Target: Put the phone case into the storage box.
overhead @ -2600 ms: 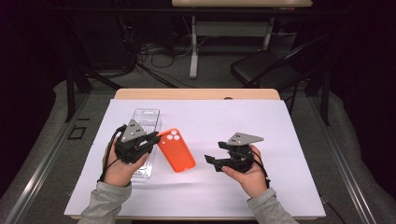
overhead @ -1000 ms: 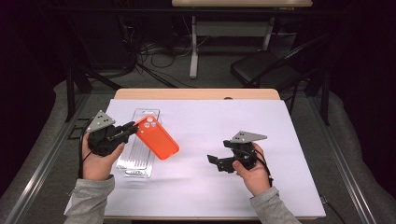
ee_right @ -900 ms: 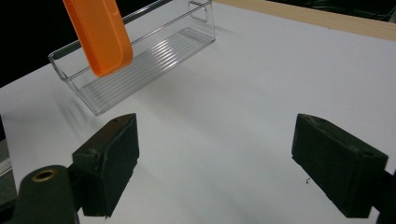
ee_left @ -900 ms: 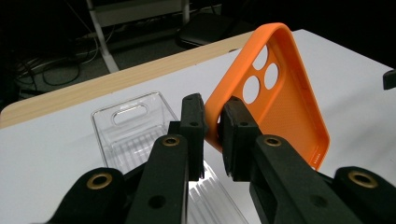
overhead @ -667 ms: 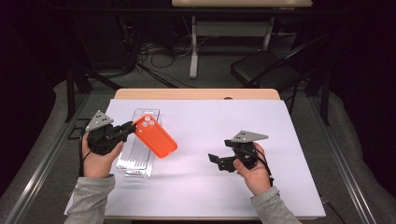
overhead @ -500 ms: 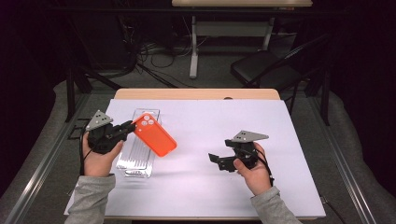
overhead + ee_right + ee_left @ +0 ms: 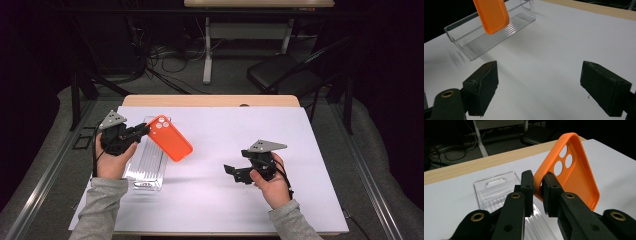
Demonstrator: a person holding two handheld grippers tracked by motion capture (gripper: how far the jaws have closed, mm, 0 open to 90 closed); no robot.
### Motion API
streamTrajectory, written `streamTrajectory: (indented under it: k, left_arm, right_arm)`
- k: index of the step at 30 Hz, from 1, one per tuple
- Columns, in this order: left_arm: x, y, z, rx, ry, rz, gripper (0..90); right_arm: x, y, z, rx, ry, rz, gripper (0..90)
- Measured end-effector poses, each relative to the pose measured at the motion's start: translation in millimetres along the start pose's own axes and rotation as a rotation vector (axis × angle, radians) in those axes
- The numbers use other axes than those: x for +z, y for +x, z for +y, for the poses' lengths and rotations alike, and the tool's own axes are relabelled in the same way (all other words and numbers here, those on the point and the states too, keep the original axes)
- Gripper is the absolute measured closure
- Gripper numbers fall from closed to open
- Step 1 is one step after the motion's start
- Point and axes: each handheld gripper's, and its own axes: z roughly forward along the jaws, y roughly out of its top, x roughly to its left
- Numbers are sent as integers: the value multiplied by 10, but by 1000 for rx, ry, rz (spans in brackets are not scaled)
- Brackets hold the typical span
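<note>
An orange phone case (image 7: pixel 170 138) hangs tilted in the air above the clear plastic bin (image 7: pixel 146 167), held by one edge. My left gripper (image 7: pixel 144 129) is shut on that edge at the left of the table; in the left gripper view its pads (image 7: pixel 549 185) pinch the phone case's (image 7: pixel 571 170) rim, with the bin (image 7: pixel 494 184) below. My right gripper (image 7: pixel 233 172) rests low over the white table surface (image 7: pixel 225 130) at the right, open and with nothing between its jaws. The right gripper (image 7: pixel 546 75) view shows the phone case (image 7: pixel 491 15) over the bin (image 7: pixel 486 35).
A wooden table edge (image 7: pixel 210 100) runs along the far side. Beyond it stand a black chair (image 7: pixel 285 75) and a table leg amid floor cables (image 7: pixel 165 55). A metal rail (image 7: pixel 45 170) runs along the table's left side.
The phone case lay flat on the table beside the bin; now it is lifted in my left gripper, which has edged a little farther over the bin. The right gripper has stayed put.
</note>
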Motion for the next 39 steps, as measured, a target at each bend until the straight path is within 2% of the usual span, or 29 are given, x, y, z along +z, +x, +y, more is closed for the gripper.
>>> streamTrajectory:
  k: [4,8,19,27,34,39]
  left_arm:
    - [56,68,53,-13,15,-6,806]
    - [92,128,112,-15,37,4,806]
    - [124,253,324,-31,73,7,805]
    - [119,313,516,-15,101,36,806]
    - [146,365,653,8,125,79,806]
    - [185,404,719,6,134,88,806]
  right_arm:
    - [4,-9,-4,-4,9,-2,148]
    - [1,-14,-3,-3,8,-3,148]
    - [11,-19,-11,1,19,1,149]
    - [14,-26,-14,4,19,3,149]
    - [14,-24,-15,5,27,5,149]
    - [11,-34,-17,9,26,5,149]
